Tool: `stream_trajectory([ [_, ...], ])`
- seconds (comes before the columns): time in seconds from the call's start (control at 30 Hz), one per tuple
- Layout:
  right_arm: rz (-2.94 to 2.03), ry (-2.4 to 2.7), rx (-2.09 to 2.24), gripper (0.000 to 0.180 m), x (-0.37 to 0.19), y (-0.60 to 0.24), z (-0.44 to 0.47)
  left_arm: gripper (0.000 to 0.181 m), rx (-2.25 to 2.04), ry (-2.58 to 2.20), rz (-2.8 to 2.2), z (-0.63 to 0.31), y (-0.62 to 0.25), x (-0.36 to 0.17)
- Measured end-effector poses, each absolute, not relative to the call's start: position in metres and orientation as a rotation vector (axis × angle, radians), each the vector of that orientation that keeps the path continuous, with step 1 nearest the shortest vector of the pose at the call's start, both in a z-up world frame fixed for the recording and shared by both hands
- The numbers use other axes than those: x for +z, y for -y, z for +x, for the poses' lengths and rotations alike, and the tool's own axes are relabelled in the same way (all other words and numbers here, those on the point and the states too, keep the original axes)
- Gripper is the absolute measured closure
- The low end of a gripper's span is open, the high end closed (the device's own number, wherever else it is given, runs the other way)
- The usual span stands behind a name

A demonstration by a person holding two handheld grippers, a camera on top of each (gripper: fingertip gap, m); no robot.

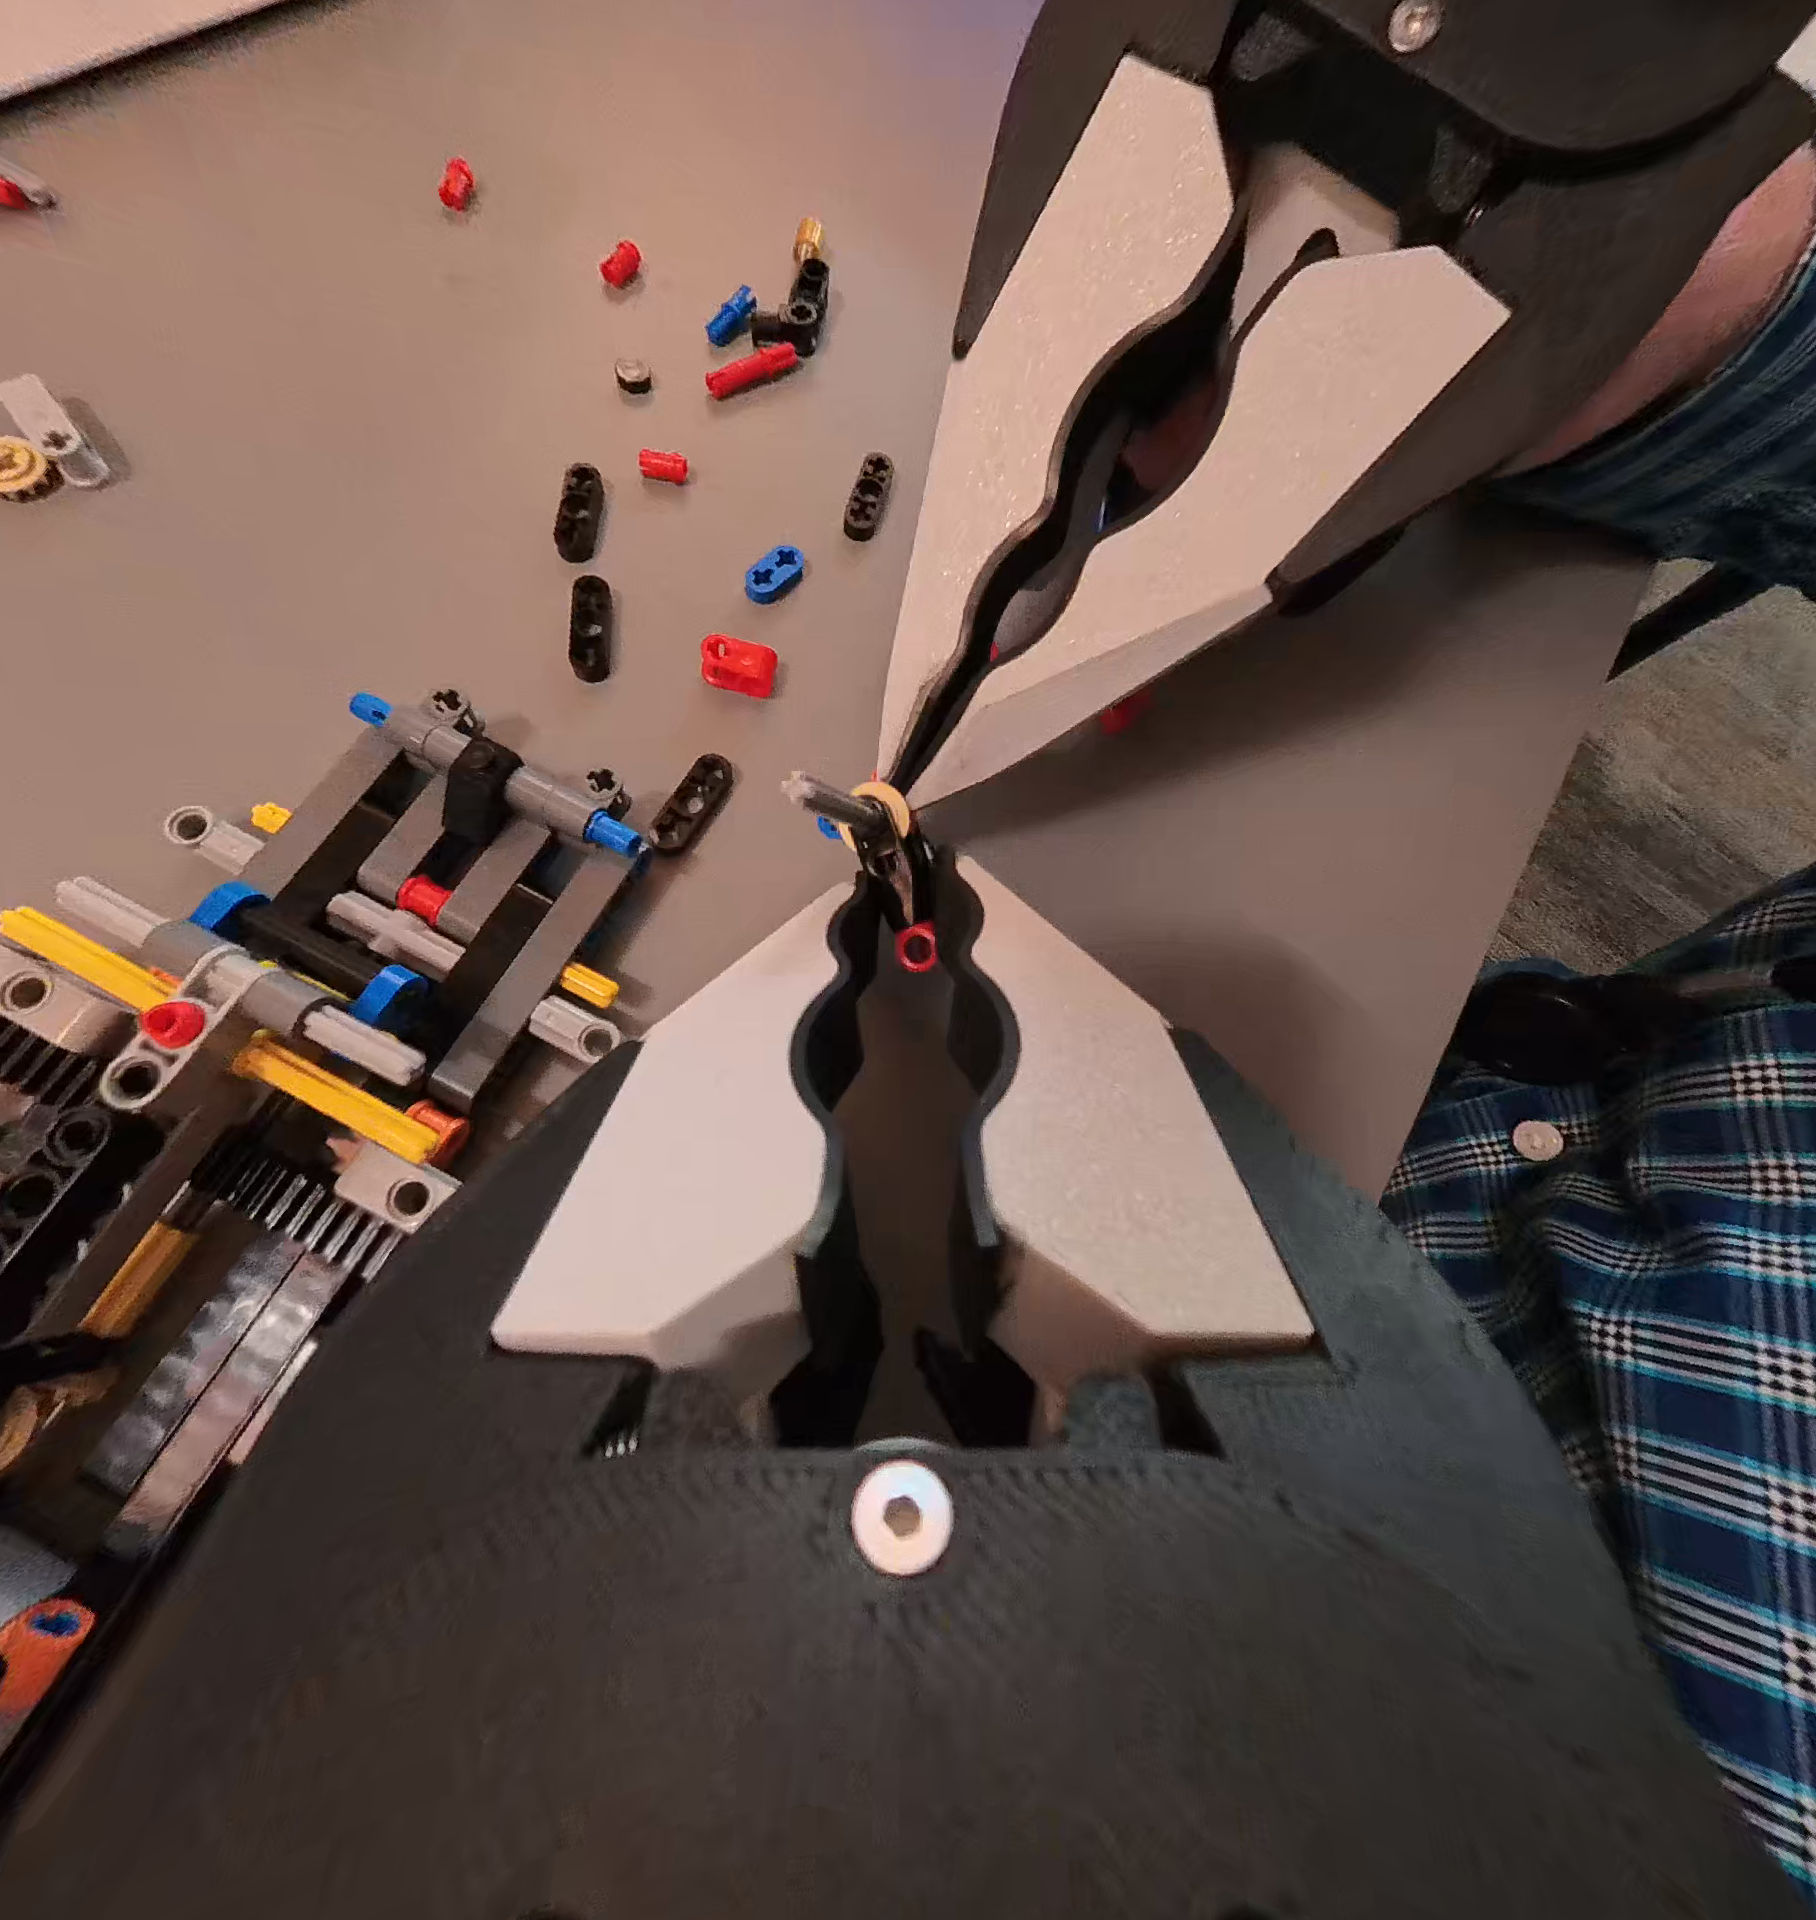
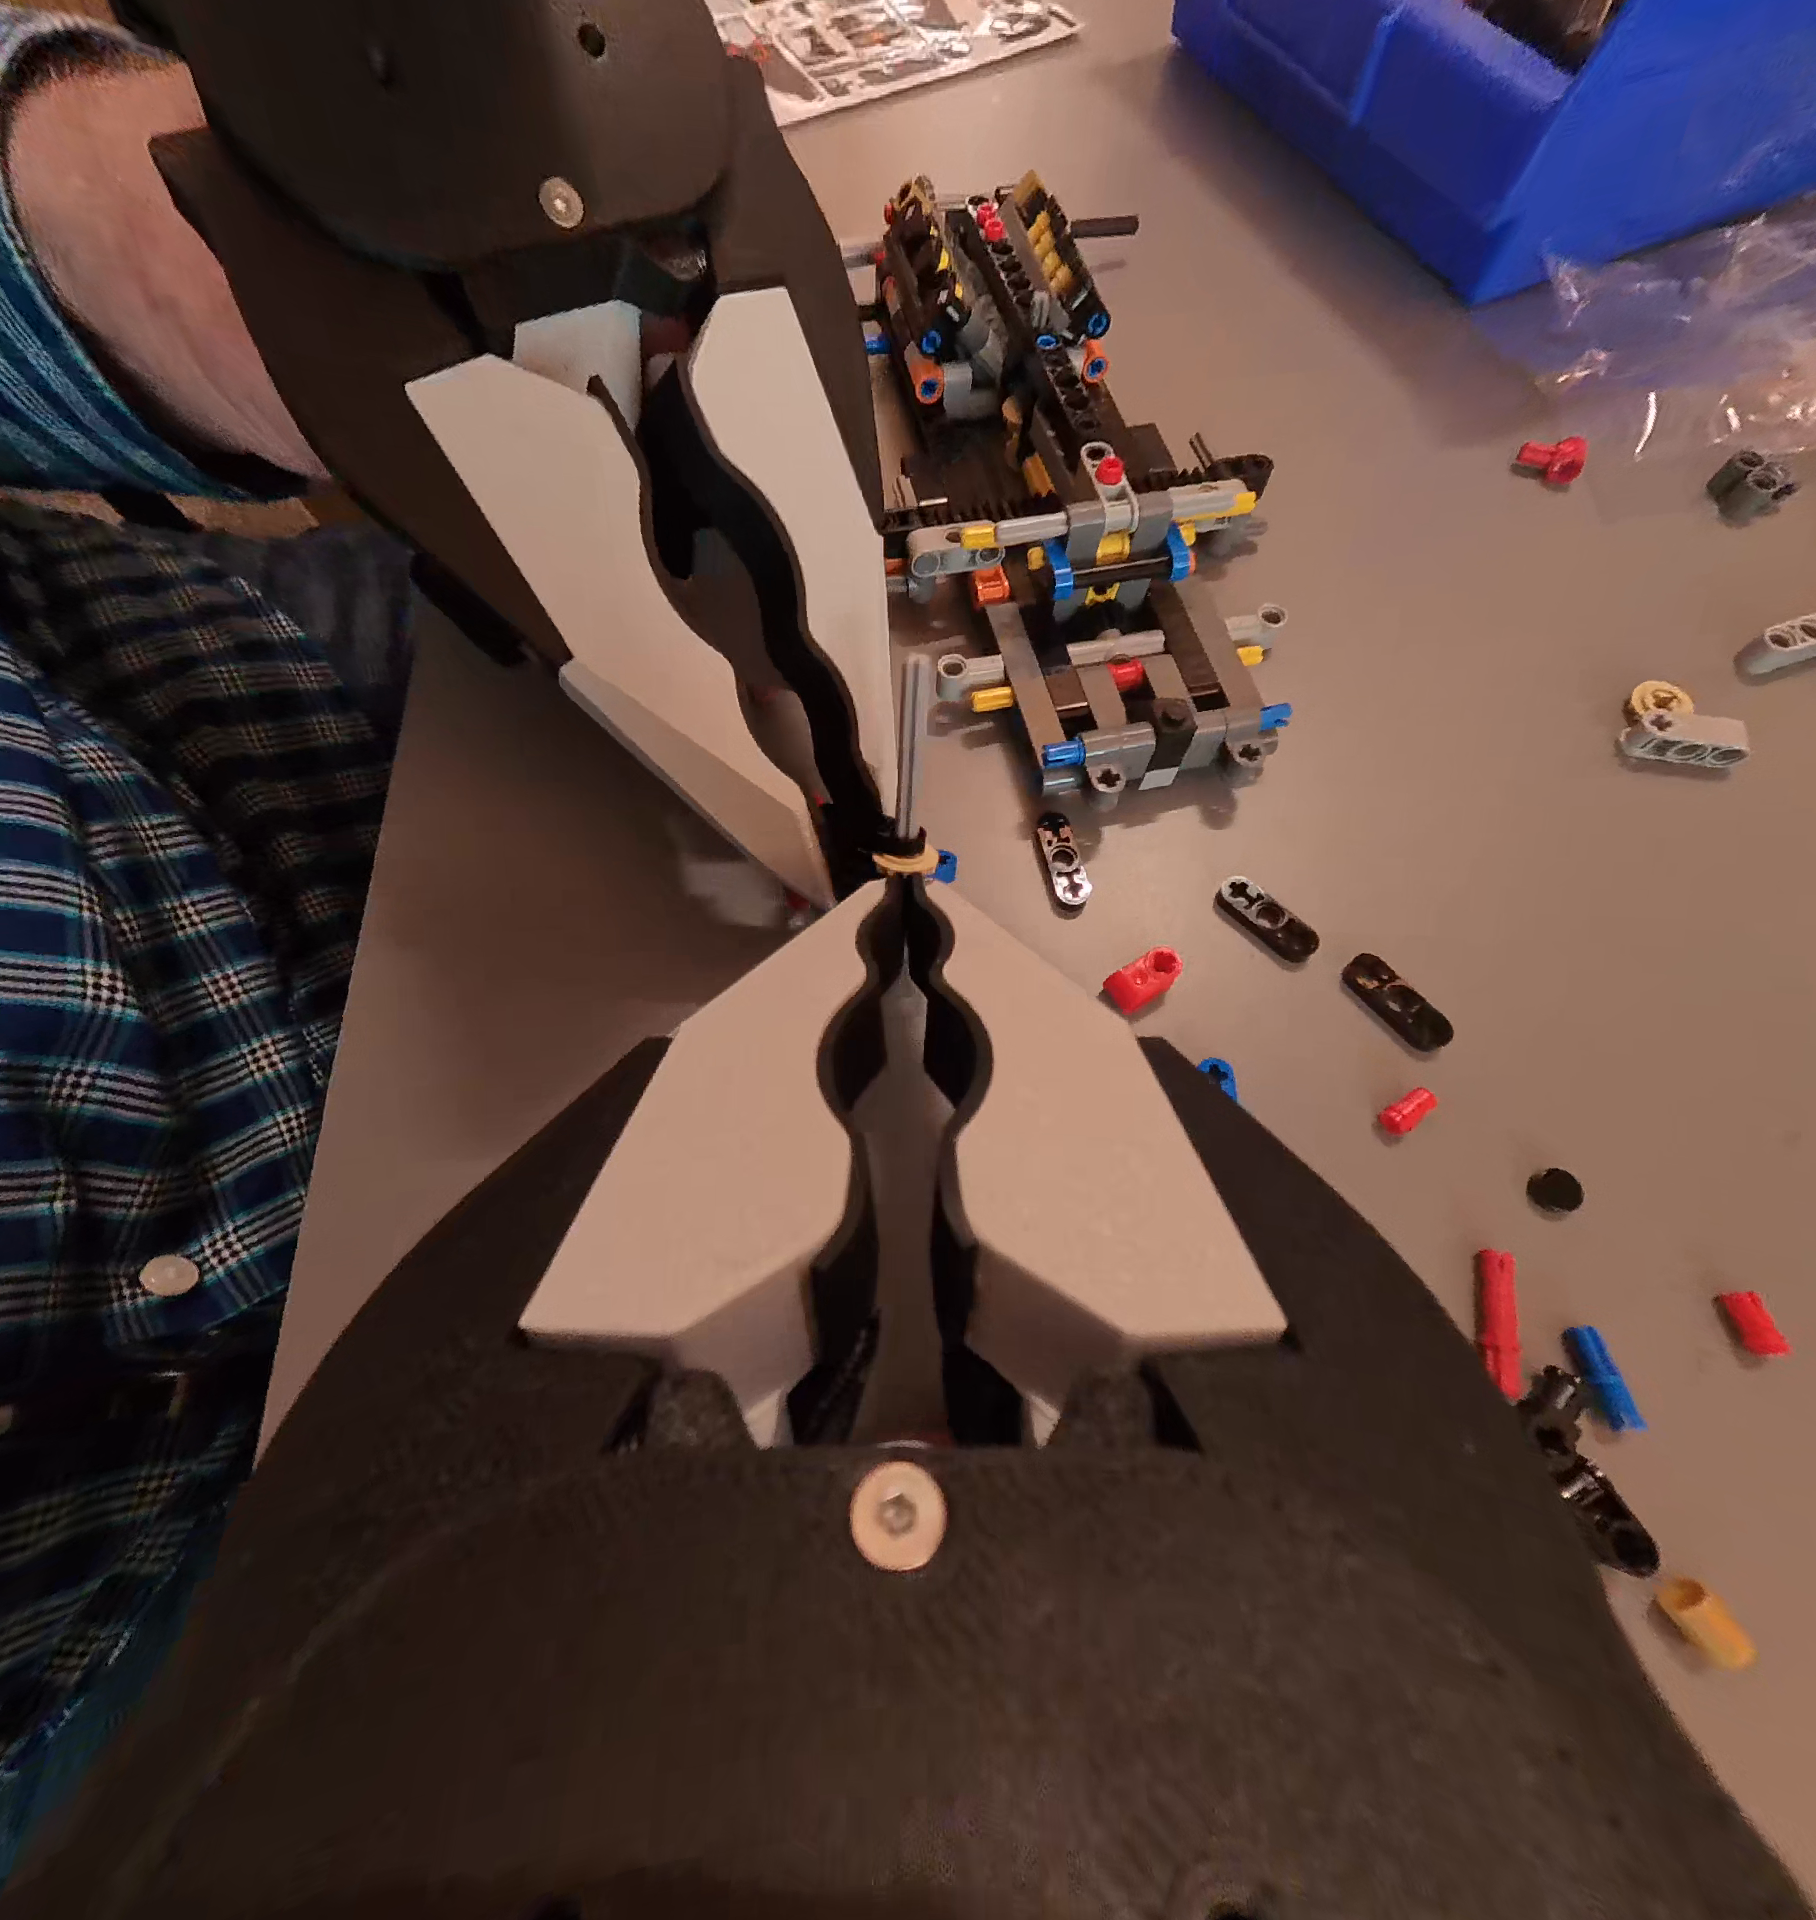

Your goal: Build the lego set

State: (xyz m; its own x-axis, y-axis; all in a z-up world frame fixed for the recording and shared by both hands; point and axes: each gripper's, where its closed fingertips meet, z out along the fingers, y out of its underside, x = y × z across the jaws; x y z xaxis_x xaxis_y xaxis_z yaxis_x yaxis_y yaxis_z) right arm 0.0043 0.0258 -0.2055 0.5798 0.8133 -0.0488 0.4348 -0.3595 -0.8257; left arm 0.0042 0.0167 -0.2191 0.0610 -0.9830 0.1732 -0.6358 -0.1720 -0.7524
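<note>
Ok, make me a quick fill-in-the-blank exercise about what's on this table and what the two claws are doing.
1. The left claw and right claw meet tip to tip over a grey axle carrying a ____ ring.
2. The storage bin is ____.
3. The half-built model rests on the ____.

Missing words: tan; blue; table

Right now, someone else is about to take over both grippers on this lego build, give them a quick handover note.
Left gripper: shut on a small black piece with a red ring.
Right gripper: shut at the tan ring on the grey axle; the tips meet above the table near its edge.
The part-built chassis sits on the table, untouched by either gripper.
Loose red, blue and black pieces lie scattered beside it; blue bin and instruction sheet at the far side.
Left to do: finish joining the held parts, then probably fit them to the chassis.
</note>
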Motion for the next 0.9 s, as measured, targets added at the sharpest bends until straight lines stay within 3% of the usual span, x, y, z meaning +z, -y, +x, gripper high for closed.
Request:
stream_trajectory([
  [0.9,-1.906,0.369,1.093,0.18,-0.16,-0.041,0.002,0.173,-0.528,-1.446,-1.47,0.009,-0.04,-0.176],
])
